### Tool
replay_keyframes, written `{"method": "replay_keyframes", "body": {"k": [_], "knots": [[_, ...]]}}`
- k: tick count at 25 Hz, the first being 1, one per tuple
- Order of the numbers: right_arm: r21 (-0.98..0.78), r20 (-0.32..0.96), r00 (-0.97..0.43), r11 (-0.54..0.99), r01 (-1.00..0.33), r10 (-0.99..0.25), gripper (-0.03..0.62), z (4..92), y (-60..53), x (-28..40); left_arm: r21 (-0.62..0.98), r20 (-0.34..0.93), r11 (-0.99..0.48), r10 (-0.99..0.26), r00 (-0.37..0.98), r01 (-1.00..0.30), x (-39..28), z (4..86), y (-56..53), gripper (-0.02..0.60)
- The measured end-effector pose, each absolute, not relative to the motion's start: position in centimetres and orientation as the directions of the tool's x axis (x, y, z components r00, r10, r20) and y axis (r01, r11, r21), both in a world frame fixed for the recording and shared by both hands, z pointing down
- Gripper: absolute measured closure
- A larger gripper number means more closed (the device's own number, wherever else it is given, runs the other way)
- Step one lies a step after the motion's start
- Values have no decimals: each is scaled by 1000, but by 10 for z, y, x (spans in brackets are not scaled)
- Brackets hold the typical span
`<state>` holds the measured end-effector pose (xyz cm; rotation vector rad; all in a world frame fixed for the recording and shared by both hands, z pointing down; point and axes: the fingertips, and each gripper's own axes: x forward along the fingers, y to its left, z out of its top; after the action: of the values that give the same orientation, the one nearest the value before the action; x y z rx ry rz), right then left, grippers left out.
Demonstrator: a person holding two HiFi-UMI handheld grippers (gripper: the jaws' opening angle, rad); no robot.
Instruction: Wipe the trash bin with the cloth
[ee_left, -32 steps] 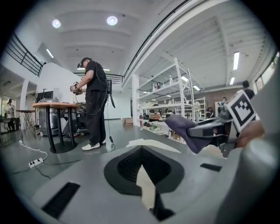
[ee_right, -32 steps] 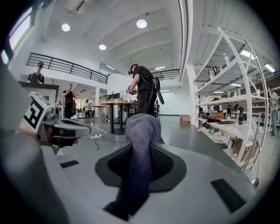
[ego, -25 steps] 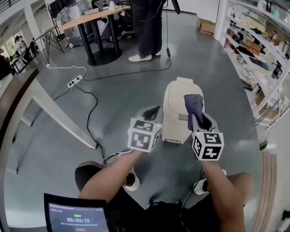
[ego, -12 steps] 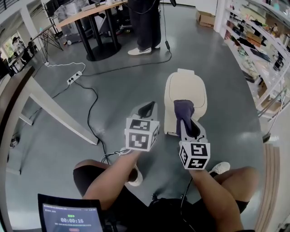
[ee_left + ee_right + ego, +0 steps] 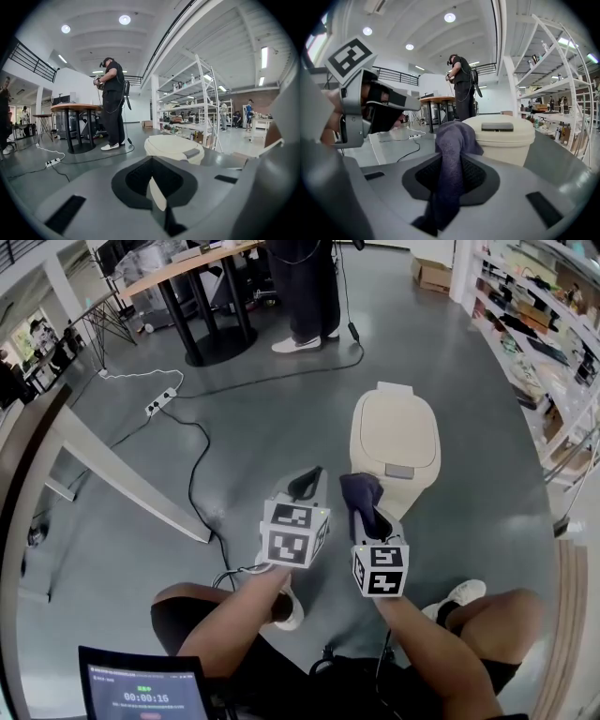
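As the right gripper [image 5: 364, 510] is pinching a purple fabric cloth [image 5: 360, 489] near the cream plastic trash bin [image 5: 395, 432], the left gripper [image 5: 305, 484] is hovering closed, empty.

Floor [image 5: 281, 418] open around trash bin [image 5: 394, 437] (shelves [image 5: 534, 334] right).

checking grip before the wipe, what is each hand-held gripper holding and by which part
Right hand-held gripper pinches the purple cloth mid-length, a bunched end poking past the jaws. Left hand-held gripper is shut on nothing.

A person [image 5: 305, 296] stands beside a desk [image 5: 187, 273] on the grey floor [image 5: 244, 427]. A power strip [image 5: 157, 405] and black cable [image 5: 191, 488] lie nearby. Shelves [image 5: 539, 324] line the right.
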<state>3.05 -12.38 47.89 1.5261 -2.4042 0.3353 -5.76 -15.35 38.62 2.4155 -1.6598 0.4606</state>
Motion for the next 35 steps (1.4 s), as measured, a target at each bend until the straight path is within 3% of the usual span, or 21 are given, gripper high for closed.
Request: {"method": "replay_keyframes", "body": {"k": [11, 35], "knots": [[-54, 411, -336, 345, -937, -847, 507, 524, -157, 39, -40, 392, -367, -862, 323, -930, -64, 411, -159, 581], [-14, 429, -96, 99, -995, -898, 507, 530, -168, 171, -27, 410, -443, -822, 395, -896, -9, 438, -174, 581]]}}
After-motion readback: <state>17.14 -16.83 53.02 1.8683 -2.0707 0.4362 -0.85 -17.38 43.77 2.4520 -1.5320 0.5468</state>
